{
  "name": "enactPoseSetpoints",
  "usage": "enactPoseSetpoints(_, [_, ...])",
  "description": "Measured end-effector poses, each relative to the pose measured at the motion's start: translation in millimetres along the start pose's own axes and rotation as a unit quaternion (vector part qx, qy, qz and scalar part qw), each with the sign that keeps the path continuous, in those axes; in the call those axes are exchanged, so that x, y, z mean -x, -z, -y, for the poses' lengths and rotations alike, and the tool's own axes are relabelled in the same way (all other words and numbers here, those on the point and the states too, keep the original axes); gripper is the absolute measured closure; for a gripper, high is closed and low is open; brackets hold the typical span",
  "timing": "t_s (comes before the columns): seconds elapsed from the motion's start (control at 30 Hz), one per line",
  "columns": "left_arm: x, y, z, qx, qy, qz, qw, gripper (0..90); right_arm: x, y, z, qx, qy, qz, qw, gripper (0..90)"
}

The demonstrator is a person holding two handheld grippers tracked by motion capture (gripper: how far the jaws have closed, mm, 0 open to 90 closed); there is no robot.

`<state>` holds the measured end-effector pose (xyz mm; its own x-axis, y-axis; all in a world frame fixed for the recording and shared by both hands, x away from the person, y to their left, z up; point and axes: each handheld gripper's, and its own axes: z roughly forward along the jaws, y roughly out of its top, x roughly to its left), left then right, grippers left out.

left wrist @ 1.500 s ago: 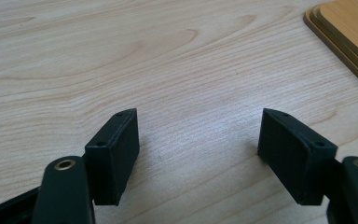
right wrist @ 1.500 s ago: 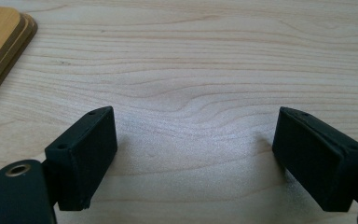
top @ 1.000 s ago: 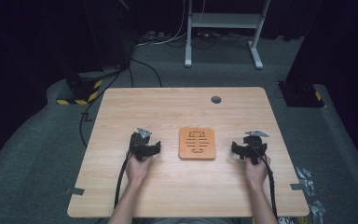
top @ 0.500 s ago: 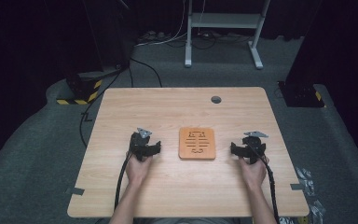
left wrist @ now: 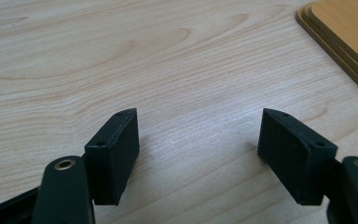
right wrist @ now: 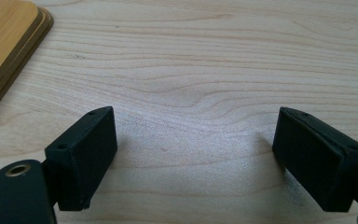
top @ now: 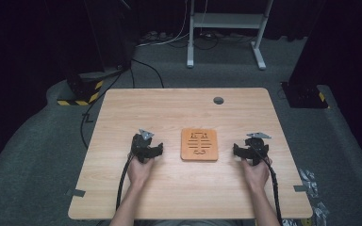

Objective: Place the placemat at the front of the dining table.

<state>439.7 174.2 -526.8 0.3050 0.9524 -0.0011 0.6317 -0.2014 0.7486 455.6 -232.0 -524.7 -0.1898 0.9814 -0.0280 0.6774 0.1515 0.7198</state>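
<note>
the orange carved board [top: 199, 144] is lying flat on the desk [top: 169, 193], between the two claws and touching neither. the left claw [top: 147, 146] is resting just to the board's left, its jaws standing wide apart over bare wood. the right claw [top: 250, 149] is sitting to the board's right, also spread wide and holding nothing; over the last second it has been edging slightly inward toward the board, which suggests an approach is just beginning.
</note>
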Motion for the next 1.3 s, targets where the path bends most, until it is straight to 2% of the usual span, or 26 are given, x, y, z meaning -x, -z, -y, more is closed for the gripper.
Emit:
enactPoseSetpoints(0.37, [9.1, 1.7, 1.6, 0.001, -0.008, 0.01, 0.9999, 29.1, -0.1, 0.1, 0.0, 0.0, 0.0, -0.001, 1.0, 13.9])
enactPoseSetpoints(0.4, [11.5, 2.0, 1.8, 0.002, -0.007, 0.011, 0.9999, 29.2, -0.2, 0.0, 0.0, 0.0, 0.0, -0.001, 1.0, 14.0])
enactPoseSetpoints(0.5, [20.5, 3.3, 2.3, 0.004, -0.026, 0.016, 0.9995, 29.3, -0.1, 0.0, 0.0, 0.001, 0.0, -0.001, 1.0, 13.9])
enactPoseSetpoints(0.7, [30.2, 5.4, 0.3, 0.011, -0.03, 0.028, 0.9991, 29.4, -0.1, 0.0, 0.0, 0.001, 0.0, -0.001, 1.0, 13.9])
enactPoseSetpoints(0.9, [38.6, 5.7, -4.5, 0.009, -0.037, 0.031, 0.9988, 29.8, -0.1, 0.0, 0.0, 0.001, 0.0, -0.001, 1.0, 13.9])
enactPoseSetpoints(1.3, [47.6, 3.8, -12.7, 0.013, -0.029, 0.053, 0.9981, 31.7, -0.2, 0.0, 0.0, 0.001, 0.0, 0.0, 1.0, 13.9])
